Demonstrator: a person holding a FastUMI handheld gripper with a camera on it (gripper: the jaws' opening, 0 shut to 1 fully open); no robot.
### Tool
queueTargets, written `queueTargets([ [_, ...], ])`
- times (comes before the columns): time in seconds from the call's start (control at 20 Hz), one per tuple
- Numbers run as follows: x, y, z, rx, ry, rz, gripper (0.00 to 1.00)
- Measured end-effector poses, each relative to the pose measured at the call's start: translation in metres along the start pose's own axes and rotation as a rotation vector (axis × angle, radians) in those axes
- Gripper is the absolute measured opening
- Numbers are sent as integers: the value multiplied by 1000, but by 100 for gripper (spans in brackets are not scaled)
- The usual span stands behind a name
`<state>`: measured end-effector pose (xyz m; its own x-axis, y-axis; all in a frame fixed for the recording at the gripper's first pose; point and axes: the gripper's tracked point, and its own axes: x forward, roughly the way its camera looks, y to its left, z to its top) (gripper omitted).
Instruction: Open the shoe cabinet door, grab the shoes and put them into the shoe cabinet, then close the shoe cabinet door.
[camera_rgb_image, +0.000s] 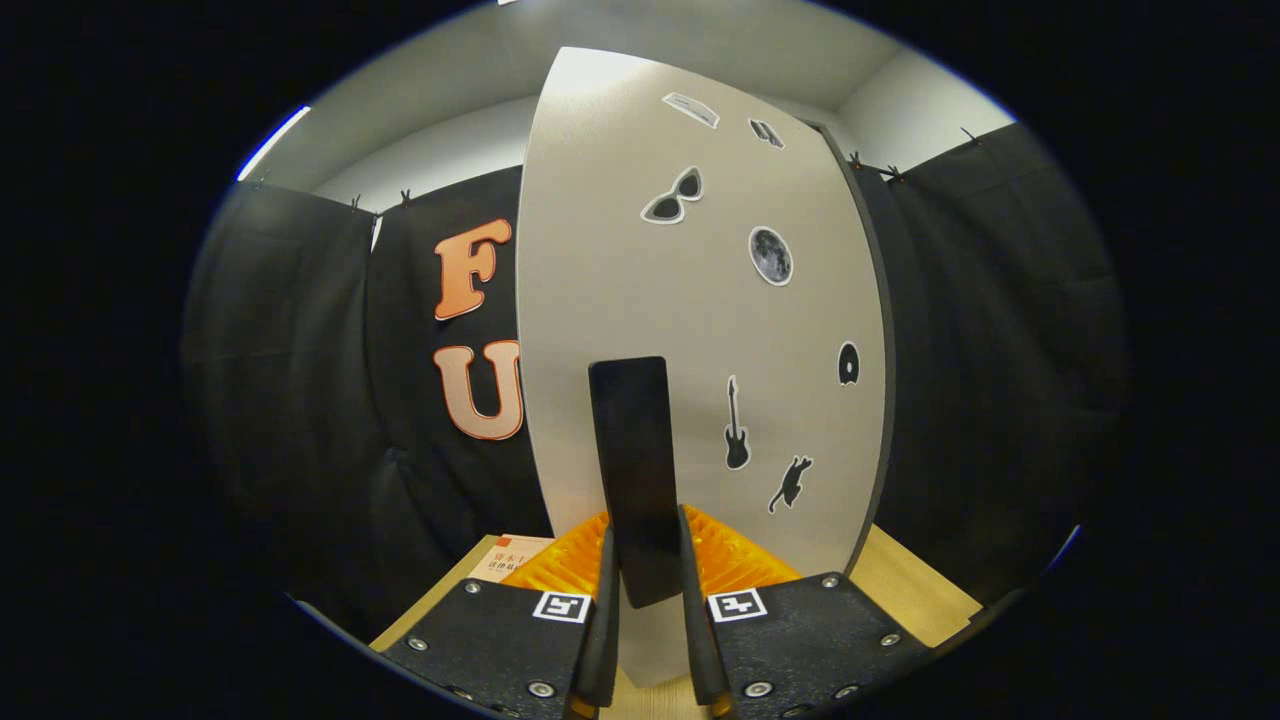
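Between my jaws sits the flat black handle of the pale grey, sticker-dotted shoe cabinet door; both fingers press on its lower end, so I am clenched on it. The door stands upright just ahead of me, filling the space beyond the fingers, and I cannot tell whether it has left its frame. The cabinet rests on a light wooden bench, with a small printed booklet lying to the left. I judge this the opening pull: I should keep the grip square and swing along the hinge's arc, without twisting the handle sideways.
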<state>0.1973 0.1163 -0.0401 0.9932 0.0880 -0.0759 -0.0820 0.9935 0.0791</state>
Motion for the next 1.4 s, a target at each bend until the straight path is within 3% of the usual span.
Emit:
queueTargets([
  [1.4,-13,-34,6,44,3,-220,28],
])
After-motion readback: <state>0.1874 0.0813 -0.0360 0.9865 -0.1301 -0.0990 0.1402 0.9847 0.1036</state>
